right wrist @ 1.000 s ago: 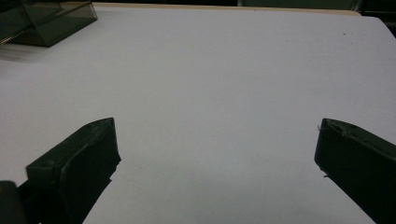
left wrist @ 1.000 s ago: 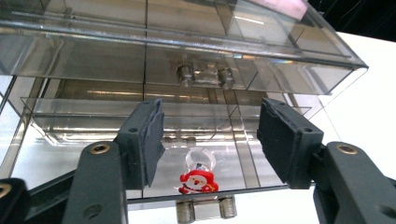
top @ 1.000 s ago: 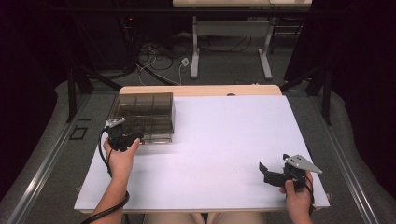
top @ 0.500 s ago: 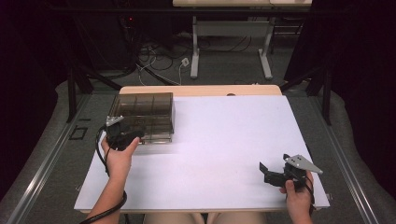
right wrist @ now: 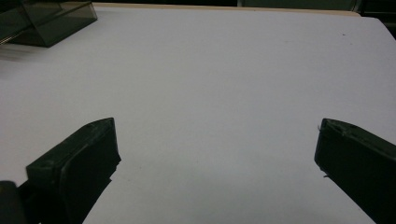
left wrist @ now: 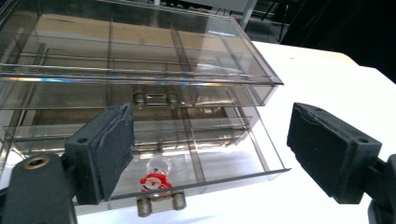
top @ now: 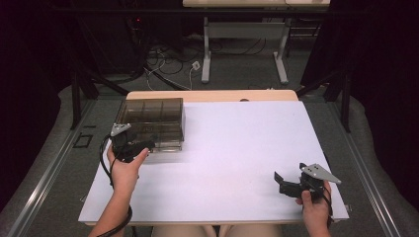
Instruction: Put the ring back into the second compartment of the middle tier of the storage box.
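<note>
Jaws of your left gripper [left wrist: 205, 154] have just been opening and now stand spread, empty, before the pulled-out bottom drawer [left wrist: 187, 172] holding a small Santa figure [left wrist: 153, 179]; your right gripper [top: 285, 183] idles wide open. Next, reach in for it.

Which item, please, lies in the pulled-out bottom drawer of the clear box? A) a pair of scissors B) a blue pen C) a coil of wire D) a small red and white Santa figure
D: in the left gripper view a small red and white Santa figure sits just behind the front wall of the open bottom drawer of the box.
</note>
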Demonstrator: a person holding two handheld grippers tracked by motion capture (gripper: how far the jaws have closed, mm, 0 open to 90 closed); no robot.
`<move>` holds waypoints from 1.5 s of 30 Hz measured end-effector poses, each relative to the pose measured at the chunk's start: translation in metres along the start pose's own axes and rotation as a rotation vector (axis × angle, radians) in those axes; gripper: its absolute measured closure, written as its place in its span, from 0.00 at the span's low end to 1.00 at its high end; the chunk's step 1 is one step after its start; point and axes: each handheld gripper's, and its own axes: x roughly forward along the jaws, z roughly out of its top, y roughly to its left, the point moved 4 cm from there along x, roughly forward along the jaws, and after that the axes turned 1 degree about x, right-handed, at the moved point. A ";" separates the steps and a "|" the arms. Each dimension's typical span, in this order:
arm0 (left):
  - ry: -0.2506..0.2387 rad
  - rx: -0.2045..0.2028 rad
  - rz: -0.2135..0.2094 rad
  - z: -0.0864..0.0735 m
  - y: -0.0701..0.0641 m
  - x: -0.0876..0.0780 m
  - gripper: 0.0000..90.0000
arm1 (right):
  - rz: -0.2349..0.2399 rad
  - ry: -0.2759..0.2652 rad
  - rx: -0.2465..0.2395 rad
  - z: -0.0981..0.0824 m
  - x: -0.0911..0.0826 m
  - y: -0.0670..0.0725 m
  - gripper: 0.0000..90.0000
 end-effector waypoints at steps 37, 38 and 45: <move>-0.042 0.105 -0.108 -0.053 -0.003 -0.038 0.00 | 0.004 0.005 -0.006 -0.001 0.001 0.004 0.00; -0.042 0.115 -0.114 -0.055 -0.002 -0.038 0.00 | 0.005 0.009 -0.004 -0.001 0.000 0.004 0.00; -0.056 0.151 -0.123 -0.066 0.002 -0.039 0.00 | 0.006 0.006 -0.003 -0.001 0.001 0.004 0.00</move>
